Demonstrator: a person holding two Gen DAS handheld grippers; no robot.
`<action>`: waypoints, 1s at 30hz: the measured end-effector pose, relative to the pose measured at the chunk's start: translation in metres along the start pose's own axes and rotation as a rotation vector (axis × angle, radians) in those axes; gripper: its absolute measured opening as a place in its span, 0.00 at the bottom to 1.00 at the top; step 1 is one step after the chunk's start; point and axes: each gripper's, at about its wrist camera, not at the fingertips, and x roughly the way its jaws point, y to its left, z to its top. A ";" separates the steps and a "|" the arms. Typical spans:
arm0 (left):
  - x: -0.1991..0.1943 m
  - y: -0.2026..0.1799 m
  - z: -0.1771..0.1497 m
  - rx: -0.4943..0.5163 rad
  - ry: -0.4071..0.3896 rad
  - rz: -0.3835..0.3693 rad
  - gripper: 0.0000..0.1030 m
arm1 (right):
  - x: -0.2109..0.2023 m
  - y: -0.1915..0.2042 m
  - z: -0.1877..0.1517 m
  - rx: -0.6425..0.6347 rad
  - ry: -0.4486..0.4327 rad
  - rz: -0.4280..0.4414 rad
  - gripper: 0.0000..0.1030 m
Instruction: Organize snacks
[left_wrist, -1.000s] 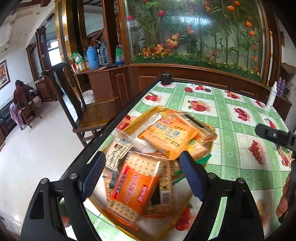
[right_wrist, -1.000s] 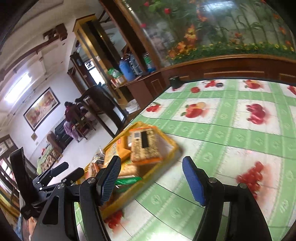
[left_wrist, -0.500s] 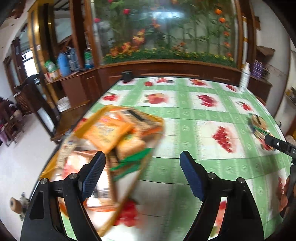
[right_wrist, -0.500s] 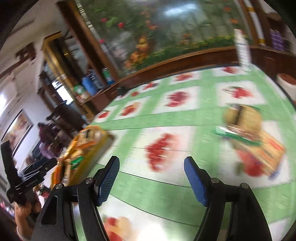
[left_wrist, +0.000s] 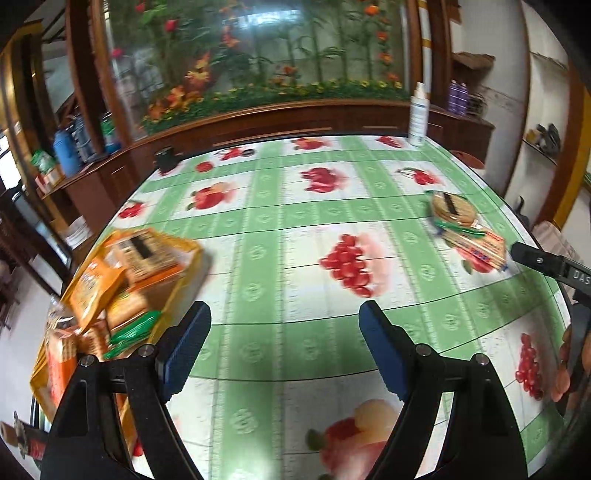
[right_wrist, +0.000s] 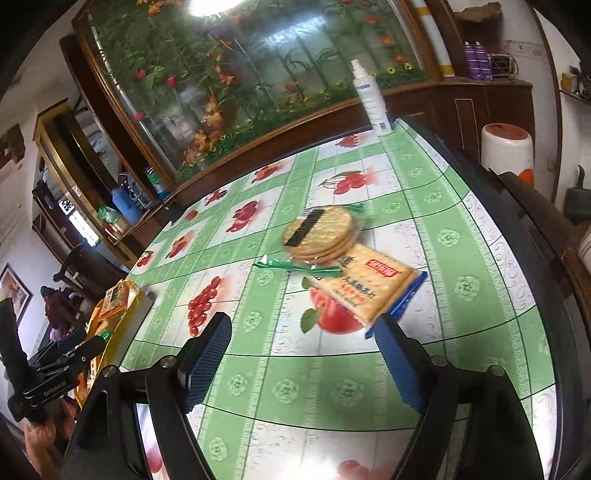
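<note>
A yellow tray (left_wrist: 183, 278) heaped with biscuit packs sits at the table's left edge. At the right lie a clear pack of round crackers (right_wrist: 321, 230), a green wrapper (right_wrist: 295, 266) and a pack of square crackers (right_wrist: 365, 284) with a blue edge. The same round crackers (left_wrist: 452, 212) and square crackers (left_wrist: 476, 245) show in the left wrist view. My right gripper (right_wrist: 301, 339) hovers just short of the square pack, its jaws opening with nothing between them. My left gripper (left_wrist: 284, 332) is open over bare cloth, right of the tray.
The table (left_wrist: 295, 229) carries a green and white fruit-print cloth. A white spray bottle (right_wrist: 371, 99) stands at its far right corner. A white and red stool (right_wrist: 508, 147) stands beyond the right edge. A wooden planter cabinet (left_wrist: 277, 114) lines the far side.
Both views have swung right, from the tray toward the loose packs. My left gripper left the tray and is over bare cloth. My right gripper's jaws have spread wider.
</note>
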 end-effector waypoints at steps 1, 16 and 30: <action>0.001 -0.003 0.002 0.003 0.004 -0.005 0.80 | 0.001 -0.001 0.000 0.001 0.002 0.000 0.81; 0.041 -0.091 0.092 0.011 0.054 -0.213 0.84 | 0.013 -0.005 0.003 -0.042 0.008 -0.110 0.84; 0.124 -0.198 0.113 0.202 0.160 -0.182 0.84 | 0.011 -0.026 0.005 -0.014 -0.009 -0.217 0.86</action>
